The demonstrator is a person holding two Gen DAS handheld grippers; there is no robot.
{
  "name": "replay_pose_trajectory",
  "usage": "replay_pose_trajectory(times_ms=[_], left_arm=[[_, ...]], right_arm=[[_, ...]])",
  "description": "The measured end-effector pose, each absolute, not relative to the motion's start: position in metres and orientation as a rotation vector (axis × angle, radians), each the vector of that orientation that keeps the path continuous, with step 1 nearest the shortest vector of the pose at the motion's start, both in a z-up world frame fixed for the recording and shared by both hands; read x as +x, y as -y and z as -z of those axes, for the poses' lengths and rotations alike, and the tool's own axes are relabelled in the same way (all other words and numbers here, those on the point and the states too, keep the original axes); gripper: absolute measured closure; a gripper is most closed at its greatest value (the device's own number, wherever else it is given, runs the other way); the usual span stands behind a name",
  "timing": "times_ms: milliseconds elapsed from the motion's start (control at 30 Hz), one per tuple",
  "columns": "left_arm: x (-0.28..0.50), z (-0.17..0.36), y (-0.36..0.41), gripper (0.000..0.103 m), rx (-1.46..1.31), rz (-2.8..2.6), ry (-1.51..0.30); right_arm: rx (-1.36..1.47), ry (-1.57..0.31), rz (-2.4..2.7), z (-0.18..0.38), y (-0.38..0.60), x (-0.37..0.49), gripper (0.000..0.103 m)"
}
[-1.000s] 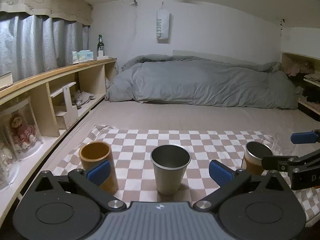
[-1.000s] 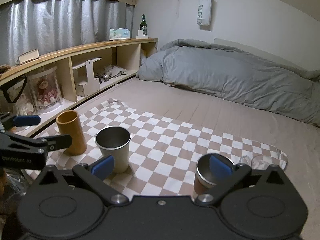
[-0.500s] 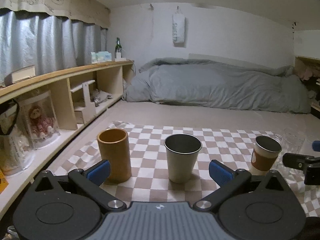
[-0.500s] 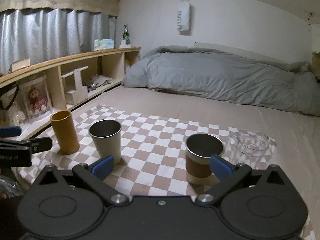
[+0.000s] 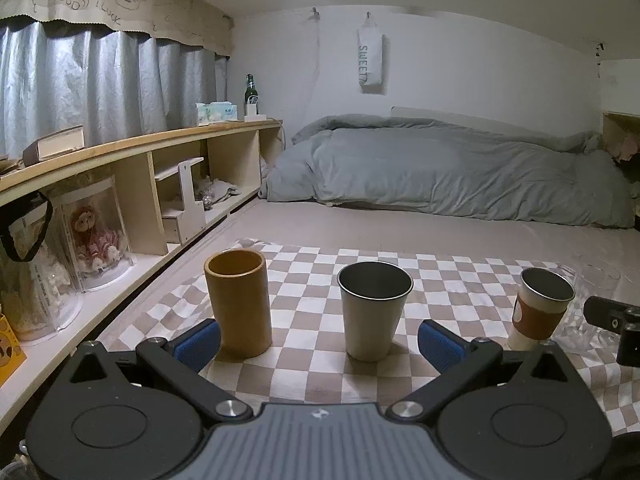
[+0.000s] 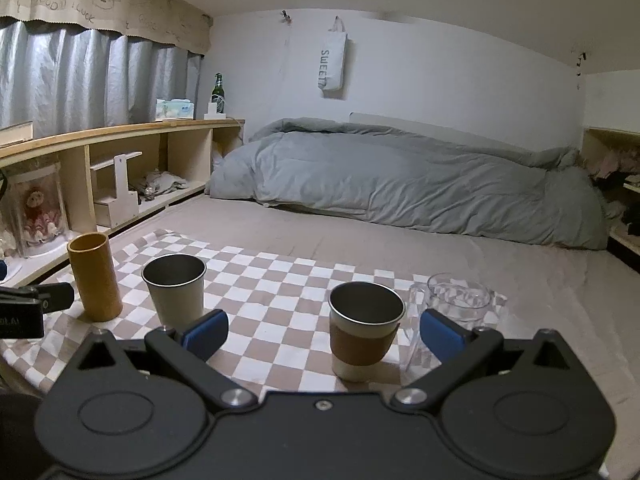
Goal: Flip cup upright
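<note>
Jaws apart; glass pitcher (image 6: pixel 458 300) base seemingly hidden.

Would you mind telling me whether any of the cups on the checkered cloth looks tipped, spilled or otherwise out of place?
Nothing stands out: the tall orange cup, plain steel cup, brown-sleeved steel cup and clear glass mug all stand upright, mouths up, no spill.

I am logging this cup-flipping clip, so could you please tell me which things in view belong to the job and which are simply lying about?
Belongs to the job:
bamboo cup
steel cup
sleeved cup
glass cup
left gripper and right gripper, both open and empty

All four cups stand mouth-up.

Lying about:
checkered cloth
grey duvet
green bottle
tissue box
</note>
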State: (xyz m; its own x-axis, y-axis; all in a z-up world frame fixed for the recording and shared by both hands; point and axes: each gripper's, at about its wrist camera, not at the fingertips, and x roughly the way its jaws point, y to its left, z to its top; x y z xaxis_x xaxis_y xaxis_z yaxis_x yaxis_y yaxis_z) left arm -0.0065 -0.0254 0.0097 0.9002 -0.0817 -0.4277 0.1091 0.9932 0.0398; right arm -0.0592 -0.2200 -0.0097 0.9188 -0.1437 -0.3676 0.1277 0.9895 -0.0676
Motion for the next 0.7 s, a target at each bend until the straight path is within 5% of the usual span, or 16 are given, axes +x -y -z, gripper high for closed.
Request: replay_pose_trajectory(times_ms=[700], left_arm=[[-0.0101, -0.0086, 0.0276, 0.0, 0.09, 0.078, -0.434]], right_arm=[[-0.025, -0.419, 0.152, 0.0136, 0.2197, -0.0534, 0.0]])
